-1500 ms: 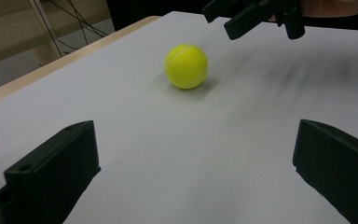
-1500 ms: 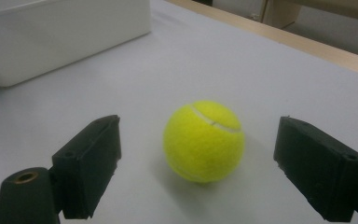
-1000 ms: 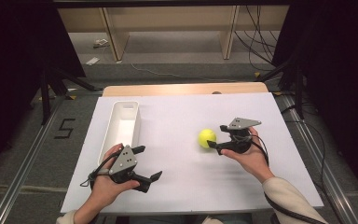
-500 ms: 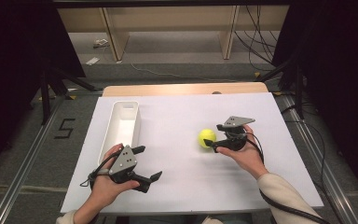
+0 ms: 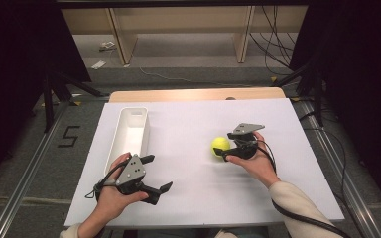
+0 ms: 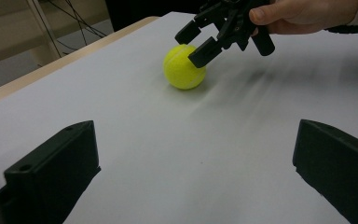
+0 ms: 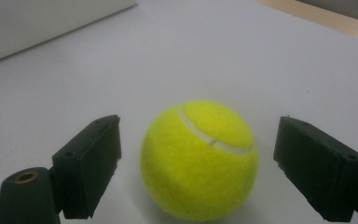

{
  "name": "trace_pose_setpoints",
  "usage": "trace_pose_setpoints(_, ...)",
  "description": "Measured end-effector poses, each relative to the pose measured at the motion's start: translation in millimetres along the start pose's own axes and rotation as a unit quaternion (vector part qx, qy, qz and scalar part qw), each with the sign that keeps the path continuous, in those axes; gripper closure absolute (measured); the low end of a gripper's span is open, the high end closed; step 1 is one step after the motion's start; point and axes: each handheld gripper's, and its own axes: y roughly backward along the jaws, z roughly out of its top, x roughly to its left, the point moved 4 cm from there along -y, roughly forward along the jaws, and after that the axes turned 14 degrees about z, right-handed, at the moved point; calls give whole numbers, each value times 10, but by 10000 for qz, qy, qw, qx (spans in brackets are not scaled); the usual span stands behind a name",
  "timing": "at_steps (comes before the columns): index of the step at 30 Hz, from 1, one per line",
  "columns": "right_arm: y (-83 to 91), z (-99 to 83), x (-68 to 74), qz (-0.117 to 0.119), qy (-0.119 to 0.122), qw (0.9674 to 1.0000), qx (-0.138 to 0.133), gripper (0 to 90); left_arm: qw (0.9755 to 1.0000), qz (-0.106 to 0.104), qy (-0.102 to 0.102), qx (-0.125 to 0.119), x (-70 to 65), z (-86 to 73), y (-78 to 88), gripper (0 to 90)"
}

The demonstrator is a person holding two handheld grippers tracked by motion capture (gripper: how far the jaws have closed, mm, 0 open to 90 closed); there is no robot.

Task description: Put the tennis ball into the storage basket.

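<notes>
A yellow tennis ball (image 5: 221,145) sits on a white table (image 5: 188,198), right of centre. In the right gripper view the ball (image 7: 199,158) lies between the two black jaws, with a gap showing on each side, so neither jaw touches it. The right gripper (image 5: 226,151), held in the person's right hand (image 5: 258,162), reaches in from the ball's right with its jaws spread wide around it. The left gripper view shows the ball (image 6: 184,66) farther off, with the right gripper (image 6: 199,41) angled down over it. Well apart, near the table's front left, the left hand (image 5: 113,198) holds the left gripper (image 5: 157,174) with its jaws also spread wide and nothing between them. A long white tray (image 5: 124,124) lies along the table's left side, just beyond the left gripper. Beyond the table's far wooden edge is a grey floor (image 5: 188,54) with cables.
</notes>
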Motion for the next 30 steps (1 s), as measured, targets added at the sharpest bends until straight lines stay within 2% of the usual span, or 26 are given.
trace_pose_setpoints(30,-203,-78,-41,35,-107,9996,269,155,10000,-32,19,27,-6,-6,-2,0)
